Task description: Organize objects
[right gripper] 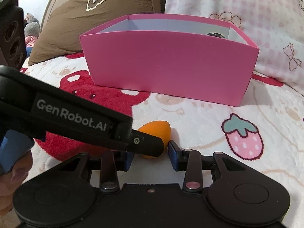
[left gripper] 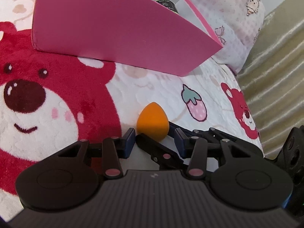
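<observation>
Left gripper (left gripper: pixel 154 140) jaws stand apart just behind the orange sponge (left gripper: pixel 152 122). We cannot tell whether the right gripper (right gripper: pixel 151 156) pinches it, since one pad is hidden. The sponge is a matte foam teardrop on the fleecy bear blanket (left gripper: pixel 57 114), narrow tip towards the pink cardboard box (right gripper: pixel 171 66). Only our right view shows the brown pillow (right gripper: pixel 85 19).

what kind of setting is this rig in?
Most likely a bedroom, working on a bed: a plush bear-print blanket underlies everything, with a brown pillow and pink patterned bedding behind the pink box.
</observation>
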A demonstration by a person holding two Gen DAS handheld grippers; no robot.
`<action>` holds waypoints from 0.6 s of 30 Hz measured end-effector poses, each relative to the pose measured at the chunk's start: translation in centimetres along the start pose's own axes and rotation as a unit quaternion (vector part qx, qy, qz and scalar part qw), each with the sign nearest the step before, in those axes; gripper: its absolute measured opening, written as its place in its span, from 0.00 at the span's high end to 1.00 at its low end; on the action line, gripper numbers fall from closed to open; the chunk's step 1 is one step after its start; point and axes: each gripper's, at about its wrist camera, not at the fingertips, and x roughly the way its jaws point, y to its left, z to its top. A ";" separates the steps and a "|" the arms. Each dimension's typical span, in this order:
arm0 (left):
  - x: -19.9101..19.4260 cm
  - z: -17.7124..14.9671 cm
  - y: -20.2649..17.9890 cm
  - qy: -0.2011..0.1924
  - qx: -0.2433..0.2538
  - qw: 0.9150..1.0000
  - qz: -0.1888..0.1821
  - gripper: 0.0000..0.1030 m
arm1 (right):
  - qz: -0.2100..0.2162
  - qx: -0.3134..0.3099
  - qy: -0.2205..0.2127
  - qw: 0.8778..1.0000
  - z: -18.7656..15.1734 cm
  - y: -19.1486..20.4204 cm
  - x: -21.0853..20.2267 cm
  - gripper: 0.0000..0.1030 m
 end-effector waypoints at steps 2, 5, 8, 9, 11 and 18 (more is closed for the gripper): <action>-0.1 -0.1 -0.2 -0.002 0.007 1.000 0.000 0.60 | 0.004 -0.004 -0.003 1.000 0.1 0.0 -0.3 0.59; -0.7 -0.2 0.0 -0.004 -0.004 1.000 -0.006 0.60 | 0.011 -0.001 -0.003 1.000 0.2 -0.2 -0.7 0.59; -1.4 -0.2 -0.2 -0.006 -0.003 1.000 -0.002 0.65 | 0.018 0.001 -0.006 1.000 0.2 0.0 -1.2 0.59; -1.7 -0.1 -0.4 -0.006 0.001 1.000 0.002 0.66 | 0.021 0.002 -0.007 1.000 0.2 0.1 -1.4 0.59; -2.3 -0.2 -0.9 -0.007 0.007 1.000 0.008 0.66 | 0.027 0.003 -0.011 1.000 0.3 0.4 -2.0 0.59; -4.3 0.2 -2.4 -0.016 0.020 0.999 0.030 0.67 | 0.037 0.005 -0.021 0.999 1.0 0.8 -3.6 0.59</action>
